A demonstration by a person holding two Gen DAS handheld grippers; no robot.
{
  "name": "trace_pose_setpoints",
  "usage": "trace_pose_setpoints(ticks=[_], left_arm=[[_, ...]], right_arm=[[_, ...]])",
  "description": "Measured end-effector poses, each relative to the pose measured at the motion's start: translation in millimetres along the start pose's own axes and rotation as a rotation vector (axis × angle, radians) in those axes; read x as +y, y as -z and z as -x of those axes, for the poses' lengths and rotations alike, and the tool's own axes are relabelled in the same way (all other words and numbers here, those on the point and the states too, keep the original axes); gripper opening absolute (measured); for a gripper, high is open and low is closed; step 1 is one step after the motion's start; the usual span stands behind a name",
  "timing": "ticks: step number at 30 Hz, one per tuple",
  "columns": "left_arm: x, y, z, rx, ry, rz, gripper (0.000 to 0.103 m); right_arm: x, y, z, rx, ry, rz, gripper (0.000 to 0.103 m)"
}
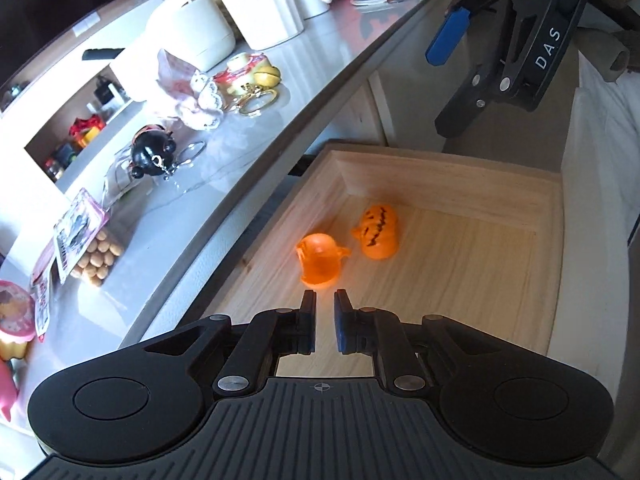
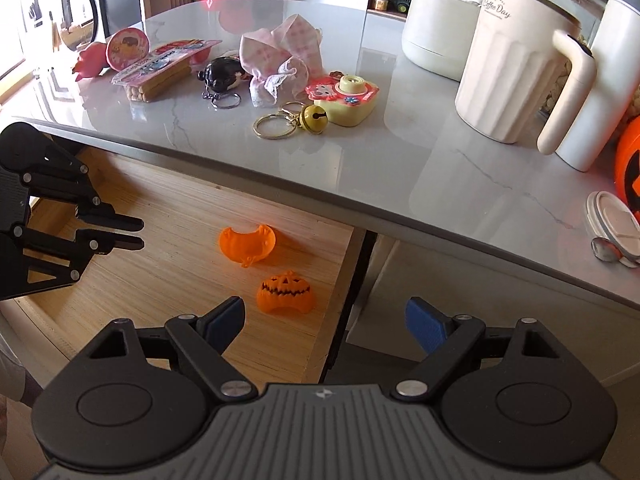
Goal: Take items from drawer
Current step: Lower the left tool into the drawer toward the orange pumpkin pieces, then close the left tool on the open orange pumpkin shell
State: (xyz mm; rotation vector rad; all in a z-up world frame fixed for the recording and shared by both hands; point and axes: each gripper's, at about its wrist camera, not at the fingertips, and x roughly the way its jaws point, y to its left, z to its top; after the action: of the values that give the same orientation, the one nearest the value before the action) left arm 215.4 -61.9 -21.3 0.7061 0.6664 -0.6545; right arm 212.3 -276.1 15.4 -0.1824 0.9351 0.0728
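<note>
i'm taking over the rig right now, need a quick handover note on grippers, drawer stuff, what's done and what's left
Left gripper: jaws nearly shut with a narrow gap, nothing between them, hovering over the open light wooden drawer.
Right gripper: jaws wide open, empty, above the drawer's right end.
In the drawer: two small orange plastic pieces, a carved jack-o'-lantern face and a hollow translucent shell, lying apart on the drawer floor.
Done, apparently: keyrings, a toy camera, a pink cloth and snack packs already lie on the grey marble counter.
Left: lift both orange pieces out onto the counter. The face piece lies nearest the right gripper.
</note>
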Motion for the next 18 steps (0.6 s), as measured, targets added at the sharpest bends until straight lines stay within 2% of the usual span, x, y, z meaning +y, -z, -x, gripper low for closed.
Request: trace_pose_setpoints(ticks=[3,7,9,12,13,18], left_arm=[[-2,-6,-13,0.001,-0.021,-0.02,0.014],[-13,-17,-28,-0.007,-0.033,-0.117,0.014],[-20,-26,-39,0.001,0.006,-0.147,0.014],[-28,-42,-58,0.012,0.095,-0.118,0.015],[-31,-46,-65,0.018,0.102,-0.109,0.015],[-45,-62,-95,0.019,0.032,-0.109,0.016]], right_arm=[[-5,0,1,-0.005,0.004,-0.017,0.088],[-8,3,5,-0.019,-0.005,-0.012,0.088],[-6,6,5,-0.017,-0.008,0.015,0.088],[-7,7,8,-0.023,-0.018,0.02,0.088],[-10,7,9,-0.03,-0.016,0.007,0.088],[-39,6,21,-0.08,-0.019,-0.141,0.088]])
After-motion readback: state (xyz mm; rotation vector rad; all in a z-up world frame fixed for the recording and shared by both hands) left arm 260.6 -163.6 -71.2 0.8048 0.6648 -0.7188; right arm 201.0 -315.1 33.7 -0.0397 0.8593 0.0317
